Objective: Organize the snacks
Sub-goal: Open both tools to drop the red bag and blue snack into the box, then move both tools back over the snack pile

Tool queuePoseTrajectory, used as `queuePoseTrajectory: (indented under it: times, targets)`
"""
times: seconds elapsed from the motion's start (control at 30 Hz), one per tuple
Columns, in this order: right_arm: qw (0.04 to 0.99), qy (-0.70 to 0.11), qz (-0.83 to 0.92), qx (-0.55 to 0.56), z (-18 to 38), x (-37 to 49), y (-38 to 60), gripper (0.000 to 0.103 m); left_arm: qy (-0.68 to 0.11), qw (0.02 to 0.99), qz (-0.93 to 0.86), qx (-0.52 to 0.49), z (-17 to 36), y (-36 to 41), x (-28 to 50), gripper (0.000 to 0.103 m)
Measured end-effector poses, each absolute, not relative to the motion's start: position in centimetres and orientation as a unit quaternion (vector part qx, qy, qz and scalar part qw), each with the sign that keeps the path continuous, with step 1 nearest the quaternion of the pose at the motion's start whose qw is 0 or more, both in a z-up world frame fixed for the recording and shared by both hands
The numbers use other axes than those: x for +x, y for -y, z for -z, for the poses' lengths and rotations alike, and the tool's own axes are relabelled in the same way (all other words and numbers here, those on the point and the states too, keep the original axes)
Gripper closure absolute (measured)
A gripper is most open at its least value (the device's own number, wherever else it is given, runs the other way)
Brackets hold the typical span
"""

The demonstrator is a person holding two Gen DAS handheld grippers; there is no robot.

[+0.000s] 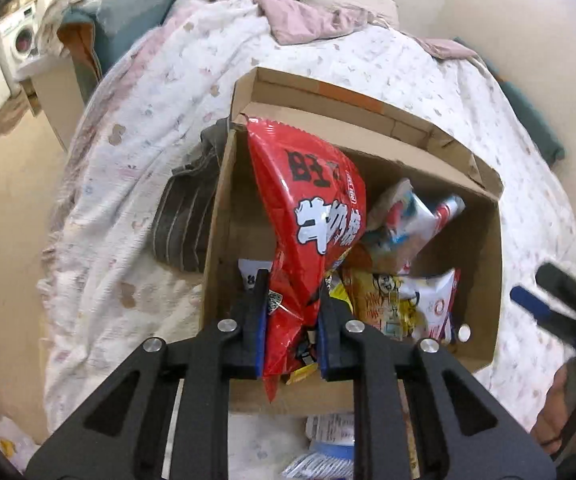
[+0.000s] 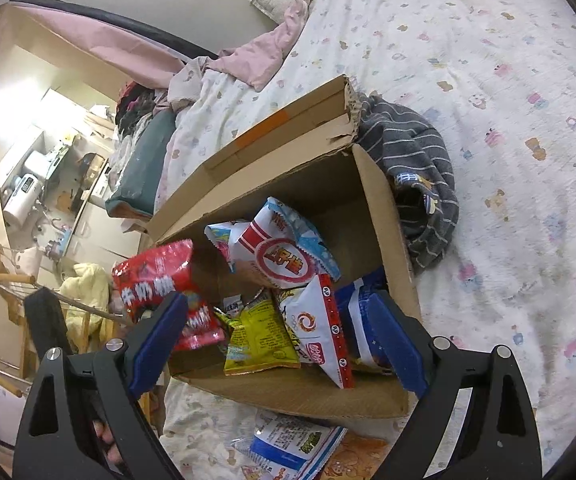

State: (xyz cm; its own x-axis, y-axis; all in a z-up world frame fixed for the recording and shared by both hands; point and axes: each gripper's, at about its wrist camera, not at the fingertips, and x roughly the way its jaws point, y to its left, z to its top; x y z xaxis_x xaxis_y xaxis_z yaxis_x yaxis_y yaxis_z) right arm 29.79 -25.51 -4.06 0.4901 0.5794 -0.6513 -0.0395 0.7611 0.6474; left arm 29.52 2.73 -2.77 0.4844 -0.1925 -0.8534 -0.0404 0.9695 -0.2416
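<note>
Left wrist view showed your left gripper (image 1: pixel 292 312) clamped on the lower part of the red snack bag (image 1: pixel 308 216), which hung tilted over the open cardboard box (image 1: pixel 484 280) on the bed (image 1: pixel 135 184). Your right gripper (image 2: pixel 277 336) was spread wide, holding nothing, poised at the box's near wall with loose packets between and beyond its fingers: a yellow packet (image 2: pixel 257 340), a white-and-red packet (image 2: pixel 320 328), a blue-and-white pouch (image 2: pixel 283 252). More packets (image 2: pixel 288 444) lay on the bedding outside, just below the near wall. Risks, as a guess: your grip sat near one end of a slick, puffy bag, so it could slide out or swing and drop outside the box; the bag's top corner rode close to the left wall (image 1: pixel 217 216) and could catch there on the way down. The back flap (image 1: pixel 368 108) leaned inward over the far side, so room there was tighter. The left half of the box floor looked the barest, the right half was piled up. A striped grey cloth (image 2: pixel 420 184) pressed against one wall from outside, and the soft bedding could let the box tip if you pushed on a wall.
</note>
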Motion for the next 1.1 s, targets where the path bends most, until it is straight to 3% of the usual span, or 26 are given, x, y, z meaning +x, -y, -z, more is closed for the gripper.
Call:
queuePoseTrajectory:
  times: [0.07,0.1,0.2,0.23,1.1]
  targets:
    - [0.813,-0.469,-0.188,0.29,4.1,29.8,25.7,0.01,-0.521,0.84,0.065,-0.135,3.6,-2.5,30.2,0.084]
    - [0.813,-0.469,-0.187,0.291,4.2,29.7,25.7,0.01,-0.521,0.841,0.064,-0.132,3.8,-2.4,30.2,0.078]
    - [0.813,-0.47,-0.185,0.291,4.1,29.6,25.8,0.01,-0.513,0.852,0.053,-0.088,3.4,-1.0,29.8,0.036]
    - [0.813,-0.47,-0.185,0.291,4.1,29.6,25.9,0.01,-0.508,0.856,0.054,-0.083,3.1,-1.4,29.4,0.033]
    - [0.821,-0.484,-0.172,0.251,3.6,22.5,25.8,0.009,-0.463,0.884,0.067,-0.001,0.0,-0.8,19.8,0.033]
